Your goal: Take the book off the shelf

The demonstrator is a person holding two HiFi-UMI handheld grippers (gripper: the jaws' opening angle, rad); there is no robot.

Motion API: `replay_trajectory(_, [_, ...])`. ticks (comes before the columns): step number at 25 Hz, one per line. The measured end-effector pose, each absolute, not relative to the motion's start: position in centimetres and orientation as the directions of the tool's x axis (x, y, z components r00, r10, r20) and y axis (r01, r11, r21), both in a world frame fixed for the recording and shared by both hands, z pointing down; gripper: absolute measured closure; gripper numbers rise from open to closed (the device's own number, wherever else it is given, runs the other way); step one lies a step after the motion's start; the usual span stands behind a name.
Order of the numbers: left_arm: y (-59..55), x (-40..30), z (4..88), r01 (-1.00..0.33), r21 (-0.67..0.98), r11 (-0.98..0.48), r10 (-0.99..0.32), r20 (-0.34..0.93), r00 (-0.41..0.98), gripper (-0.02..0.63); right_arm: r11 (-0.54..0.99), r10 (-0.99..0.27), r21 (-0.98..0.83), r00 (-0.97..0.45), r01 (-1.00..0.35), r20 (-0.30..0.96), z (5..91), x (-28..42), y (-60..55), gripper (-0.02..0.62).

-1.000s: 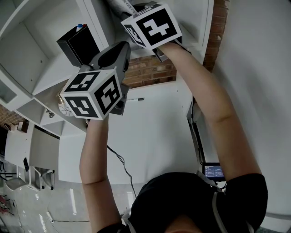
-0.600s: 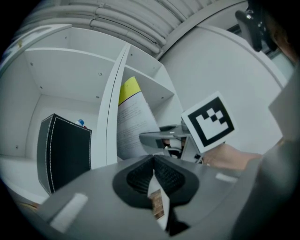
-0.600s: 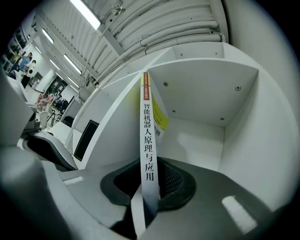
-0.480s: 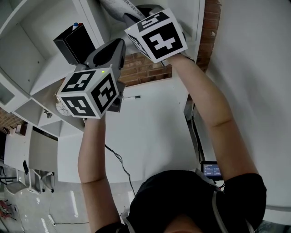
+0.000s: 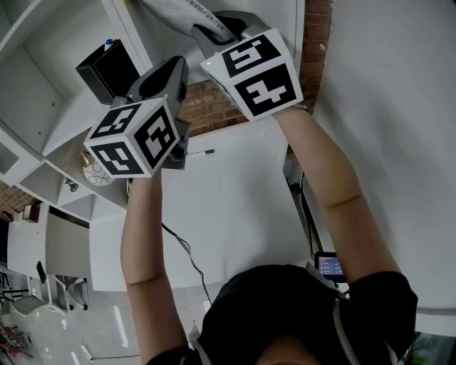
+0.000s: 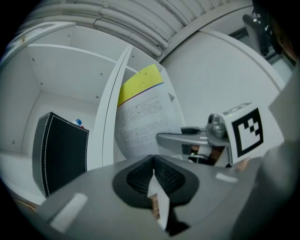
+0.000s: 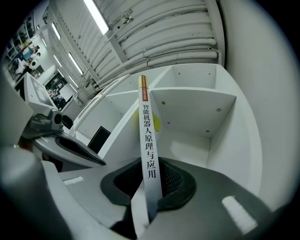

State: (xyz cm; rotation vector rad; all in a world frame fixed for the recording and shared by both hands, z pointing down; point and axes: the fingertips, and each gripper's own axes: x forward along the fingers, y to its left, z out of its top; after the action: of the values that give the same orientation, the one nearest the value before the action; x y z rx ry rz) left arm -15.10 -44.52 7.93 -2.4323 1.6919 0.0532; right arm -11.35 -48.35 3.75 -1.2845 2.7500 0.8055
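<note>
A thin book with a white spine printed in black characters [image 7: 149,154] stands upright between my right gripper's [image 7: 152,187] pads, which are shut on its spine. In the left gripper view its printed cover with a yellow top band [image 6: 140,112] leans out of the white shelf [image 6: 110,122], with the right gripper [image 6: 187,138] below it. In the head view the right gripper [image 5: 208,32] holds the book [image 5: 171,11] at the top edge. My left gripper [image 6: 153,161] is shut on nothing and sits left of and below the book; it shows in the head view [image 5: 177,65].
A black box [image 6: 63,152] stands in the compartment left of the book, also in the head view [image 5: 107,68]. The shelf compartment [image 7: 197,122] to the right is bare. A brick strip [image 5: 214,107], a white table [image 5: 228,207] with a pen [image 5: 203,152] and a small screen [image 5: 329,265] lie below.
My right gripper has drawn back from the shelf with the book, moving right and down in the head view. The left gripper has drifted slightly left.
</note>
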Motion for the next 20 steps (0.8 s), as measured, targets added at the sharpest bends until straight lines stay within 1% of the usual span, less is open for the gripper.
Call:
replay_trajectory(10, [-44.3, -15.3, 6.9, -0.934, -0.121, -0.337, -0.923, -0.155, 0.353, 0.598, 0.503, -0.71, 0.431, -0.642, -0.749, -0.288, 3.8, -9.4, -45.5, 0.518])
replay_trajectory(20, [-42.9, -13.7, 6.6, -0.923, -0.14, -0.358, -0.91, -0.171, 0.378, 0.598, 0.463, -0.693, 0.411, -0.61, -0.785, -0.385, 4.3, -7.3, -41.8, 0.518])
